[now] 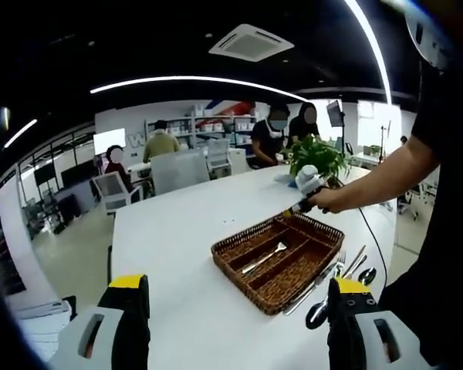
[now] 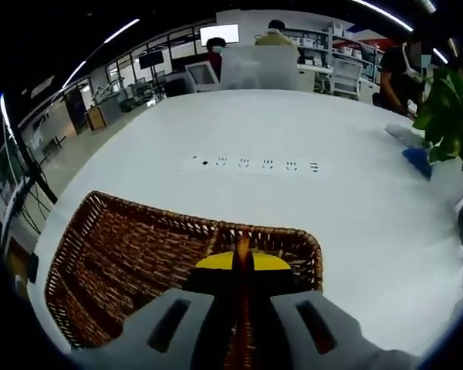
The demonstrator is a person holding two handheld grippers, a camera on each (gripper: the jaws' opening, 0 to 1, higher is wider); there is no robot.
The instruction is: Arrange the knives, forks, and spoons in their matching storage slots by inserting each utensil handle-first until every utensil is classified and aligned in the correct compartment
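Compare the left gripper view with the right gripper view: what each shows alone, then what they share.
Left gripper view: a utensil lying in the wicker basket, loose cutlery beside it, the open left gripper, a hand at the far corner. Right gripper view: a row of small marks on the white table. Both: basket, table, potted plant, right gripper.

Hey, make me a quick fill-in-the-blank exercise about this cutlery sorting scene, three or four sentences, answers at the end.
1. The wicker tray sits on a table whose colour is ____.
2. Inside the wicker tray lies one ____.
3. The loose utensils lie on the table ____ the tray.
4. The right gripper, over the tray's far end, has its fingers ____ on a thin handle.

Answers: white; fork; beside; shut
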